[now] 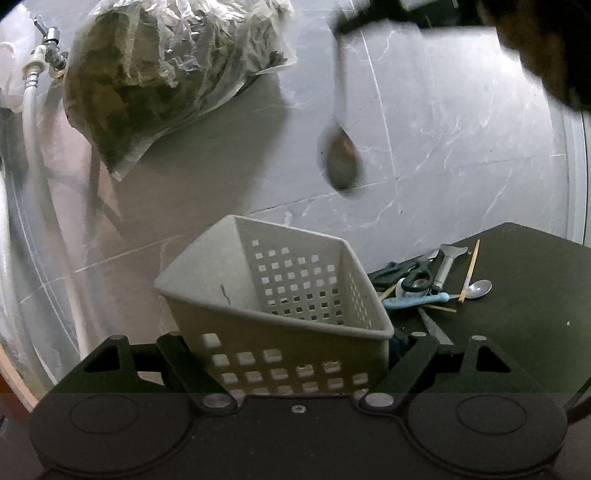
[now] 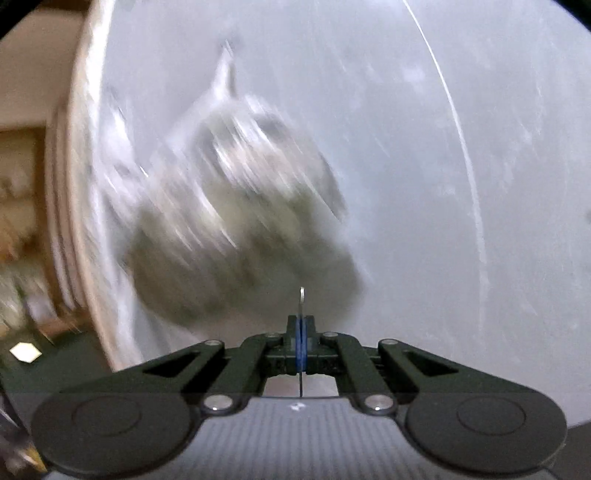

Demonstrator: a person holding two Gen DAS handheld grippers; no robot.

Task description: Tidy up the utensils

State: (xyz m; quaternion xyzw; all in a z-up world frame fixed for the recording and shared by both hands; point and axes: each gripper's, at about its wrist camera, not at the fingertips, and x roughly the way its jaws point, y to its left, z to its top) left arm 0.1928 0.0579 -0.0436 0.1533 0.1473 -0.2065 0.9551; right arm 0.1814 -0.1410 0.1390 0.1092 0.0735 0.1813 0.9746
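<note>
A metal spoon (image 1: 341, 147) hangs bowl-down in the air, blurred, well above and a little to the right of the left tongs (image 1: 295, 354). Its handle runs up to the right tongs (image 1: 354, 20), a dark blurred shape at the top edge of the left wrist view. In the right wrist view the right tongs (image 2: 301, 332) are pressed together on the thin edge of that spoon's handle, which shows as a narrow metal strip standing between the blue pads (image 2: 299, 343) and sticking out just past them.

The left tongs sit around the near end of a pale perforated basket (image 1: 277, 302), one finger on each side of it; the near wall fills the space between them, and they appear to be pinching it, though the contact itself is hidden. The basket is tilted, its open mouth facing up and away, and looks empty inside.

To the right of the left tongs, beyond the basket, a heap of utensils lies on the dark tabletop (image 1: 517, 314): black-handled scissors (image 1: 410, 275), a second spoon (image 1: 478, 288), a light blue handle (image 1: 415, 301), a metal peeler-like tool (image 1: 445, 266) and thin wooden sticks (image 1: 469, 273).

Far ahead and to the left, a crumpled clear plastic bag (image 1: 162, 77) of dark contents rests against the grey marbled wall (image 1: 461, 129), beside a tap (image 1: 50, 48) with a white hose.
</note>
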